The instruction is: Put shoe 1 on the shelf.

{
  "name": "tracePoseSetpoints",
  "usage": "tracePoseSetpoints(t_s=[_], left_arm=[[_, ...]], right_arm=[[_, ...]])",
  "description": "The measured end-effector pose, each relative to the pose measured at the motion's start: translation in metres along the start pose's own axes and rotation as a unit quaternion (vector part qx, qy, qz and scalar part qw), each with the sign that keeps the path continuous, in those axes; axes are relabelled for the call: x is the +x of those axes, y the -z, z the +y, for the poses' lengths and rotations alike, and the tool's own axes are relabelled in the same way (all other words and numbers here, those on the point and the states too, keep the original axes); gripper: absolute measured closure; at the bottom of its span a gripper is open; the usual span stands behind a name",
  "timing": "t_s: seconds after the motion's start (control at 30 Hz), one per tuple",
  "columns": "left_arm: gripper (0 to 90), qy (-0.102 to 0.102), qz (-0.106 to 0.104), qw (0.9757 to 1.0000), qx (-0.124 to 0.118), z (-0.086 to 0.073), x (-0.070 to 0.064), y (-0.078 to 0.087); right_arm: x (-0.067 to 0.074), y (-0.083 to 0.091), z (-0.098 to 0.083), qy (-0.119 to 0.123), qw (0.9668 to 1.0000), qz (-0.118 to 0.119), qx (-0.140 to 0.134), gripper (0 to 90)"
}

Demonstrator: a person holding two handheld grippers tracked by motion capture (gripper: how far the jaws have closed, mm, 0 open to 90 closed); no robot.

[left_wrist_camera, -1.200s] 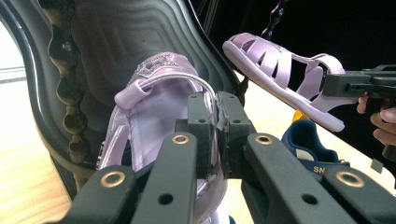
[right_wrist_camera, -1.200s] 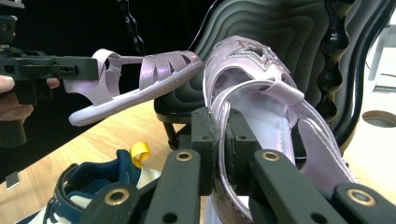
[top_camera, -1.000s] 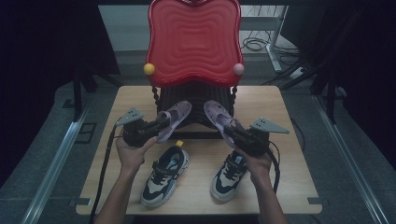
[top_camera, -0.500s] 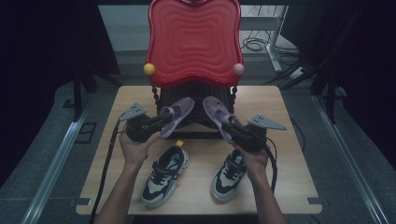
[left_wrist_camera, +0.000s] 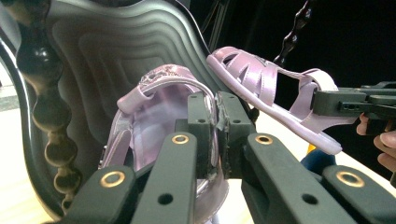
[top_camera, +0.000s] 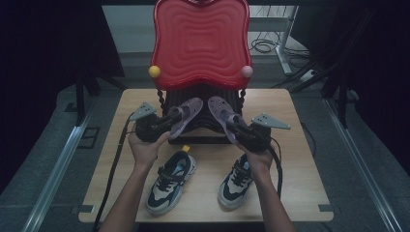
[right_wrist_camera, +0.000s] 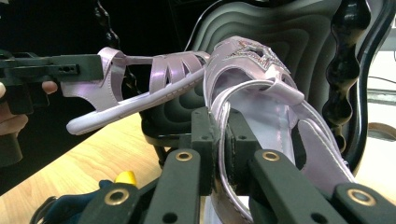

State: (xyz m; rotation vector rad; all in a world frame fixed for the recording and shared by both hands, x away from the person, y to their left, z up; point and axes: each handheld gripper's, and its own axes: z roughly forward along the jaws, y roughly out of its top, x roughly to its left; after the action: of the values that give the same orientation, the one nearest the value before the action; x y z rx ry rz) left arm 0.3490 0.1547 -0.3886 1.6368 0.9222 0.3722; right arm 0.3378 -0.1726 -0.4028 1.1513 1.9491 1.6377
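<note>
High view: nearest the person, two dark-and-cream sneakers rest on the wooden table [top_camera: 300, 159], the left sneaker [top_camera: 171, 181] bearing a yellow heel tab and the right sneaker [top_camera: 238, 181] lying just beside the right forearm; no brand marking or writing can be read on either. Beyond them, the left gripper [top_camera: 167, 123] is clamped on the heel strap of the left lilac sandal [top_camera: 186, 113], and the right gripper [top_camera: 237, 128] is clamped on the heel strap of the right lilac sandal [top_camera: 220, 110]. Both sandals are held clear of the table, toes raised and angled toward each other, near but not touching. In the left gripper view, the jaws are pressed together on the strap of the left lilac sandal [left_wrist_camera: 154, 107], with the right lilac sandal [left_wrist_camera: 271, 93] beyond. In the right gripper view, the jaws close on the strap of the right lilac sandal [right_wrist_camera: 261, 93], which carries a glittering ornament on its toe band. Farthest back stands a black ribbed stand [top_camera: 203, 96] beneath a red wavy panel [top_camera: 200, 43], flanked by a yellow ball [top_camera: 154, 71] and a pink ball [top_camera: 247, 71]. No label is legible there.
</note>
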Motion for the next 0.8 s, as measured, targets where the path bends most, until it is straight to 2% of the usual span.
tracePoseSetpoints(t_s=[0.17, 0.8], left_arm=[[85.3, -0.007, 0.0, 1.0, -0.001, 0.006, -0.002, -0.004], [85.4, -0.004, 0.011, 0.9998, -0.013, 0.013, 0.002, -0.015]], right_arm=[[-0.001, -0.005, 0.002, 0.001, 1.0, -0.003, 0.0, 84.9], [-0.001, -0.02, 0.007, 0.001, 0.9999, -0.017, 0.002, 84.9]])
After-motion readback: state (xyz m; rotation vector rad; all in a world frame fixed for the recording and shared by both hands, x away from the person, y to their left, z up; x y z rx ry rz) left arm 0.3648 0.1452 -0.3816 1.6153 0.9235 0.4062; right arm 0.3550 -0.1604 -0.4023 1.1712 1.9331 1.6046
